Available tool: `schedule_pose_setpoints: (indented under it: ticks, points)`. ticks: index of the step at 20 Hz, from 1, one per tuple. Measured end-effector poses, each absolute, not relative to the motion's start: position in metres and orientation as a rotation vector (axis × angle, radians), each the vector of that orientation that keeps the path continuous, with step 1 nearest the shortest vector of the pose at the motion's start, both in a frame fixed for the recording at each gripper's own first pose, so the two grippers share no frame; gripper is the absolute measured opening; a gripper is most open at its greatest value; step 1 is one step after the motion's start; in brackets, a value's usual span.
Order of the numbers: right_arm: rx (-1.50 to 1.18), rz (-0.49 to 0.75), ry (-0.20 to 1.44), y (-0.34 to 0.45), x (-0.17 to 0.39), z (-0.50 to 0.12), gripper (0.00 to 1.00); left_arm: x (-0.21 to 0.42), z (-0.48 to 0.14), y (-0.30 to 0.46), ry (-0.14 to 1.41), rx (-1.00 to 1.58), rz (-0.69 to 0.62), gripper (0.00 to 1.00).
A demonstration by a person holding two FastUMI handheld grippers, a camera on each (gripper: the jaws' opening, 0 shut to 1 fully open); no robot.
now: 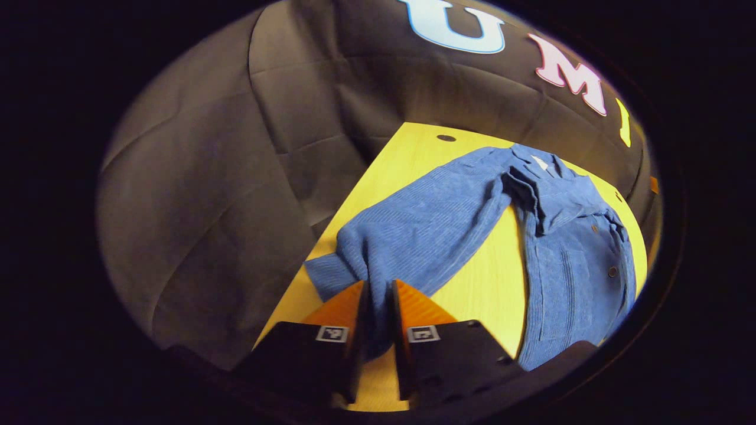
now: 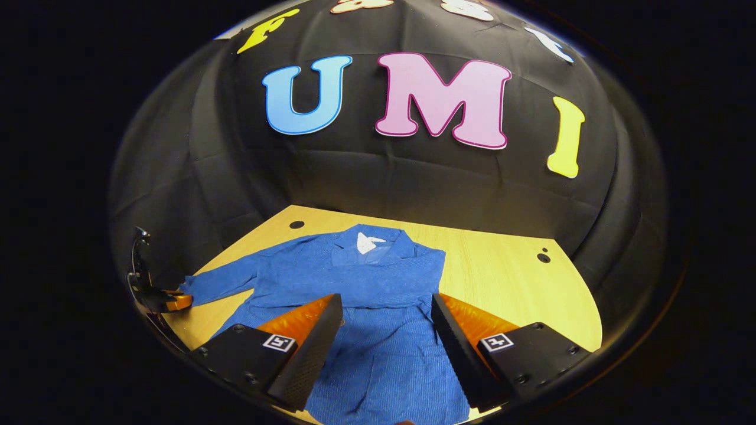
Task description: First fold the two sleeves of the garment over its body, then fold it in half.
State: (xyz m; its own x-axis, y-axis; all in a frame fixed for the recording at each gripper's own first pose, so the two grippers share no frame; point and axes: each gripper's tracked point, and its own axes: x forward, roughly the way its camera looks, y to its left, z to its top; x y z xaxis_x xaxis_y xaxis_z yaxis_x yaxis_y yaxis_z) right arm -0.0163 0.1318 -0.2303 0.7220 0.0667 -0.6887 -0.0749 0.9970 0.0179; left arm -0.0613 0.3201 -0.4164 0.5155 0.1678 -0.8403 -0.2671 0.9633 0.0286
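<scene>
A blue ribbed button-up garment (image 2: 366, 283) lies spread on the wooden table (image 2: 502, 271), collar toward the far wall. One sleeve lies folded across its chest. The other sleeve (image 1: 425, 224) stretches out to the side, and my left gripper (image 1: 378, 289) is shut on its cuff end near the table's edge. In the right gripper view that left gripper (image 2: 168, 301) appears at the far left, at the sleeve's cuff (image 2: 195, 286). My right gripper (image 2: 387, 307) hovers open over the garment's body, nothing between its fingers.
Black cloth walls close in the table on all sides. Small dark holes (image 2: 296, 225) mark the tabletop near the back corners. Bare wood lies to the right of the garment (image 2: 520, 295) and between the sleeve and the body (image 1: 490, 277).
</scene>
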Motion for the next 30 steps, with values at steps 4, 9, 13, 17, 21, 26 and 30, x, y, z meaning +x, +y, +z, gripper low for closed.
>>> schedule_pose_setpoints:
  ticks: [4, 9, 13, 17, 21, 26, 30]
  points:
    - [-0.011, 0.106, 0.761, 0.124, -0.025, -0.231, 0.97, -0.057, -0.41, 0.312, 1.001, -0.12, 0.311, 0.0]
    - [0.042, 0.096, 0.751, 0.103, -0.029, -0.234, 0.97, 0.007, -0.33, 0.295, 0.816, -0.131, 0.259, 0.0]
    - [0.085, 0.068, 0.758, 0.08, -0.038, -0.241, 0.97, 0.074, -0.273, 0.25, 0.681, -0.13, 0.163, 0.0]
    - [0.114, 0.016, 0.743, 0.049, -0.046, -0.238, 0.97, 0.116, -0.25, 0.208, 0.669, -0.062, 0.086, 0.0]
    - [0.124, -0.039, 0.732, 0.016, -0.057, -0.232, 0.98, 0.147, -0.247, 0.159, 0.676, -0.024, 0.003, 0.0]
    - [0.146, -0.101, 0.741, -0.019, -0.079, -0.232, 0.97, 0.172, -0.252, 0.098, 0.716, 0.039, -0.087, 0.0]
    - [0.161, -0.15, 0.738, -0.043, -0.091, -0.229, 0.97, 0.19, -0.264, 0.045, 0.76, 0.065, -0.163, 0.0]
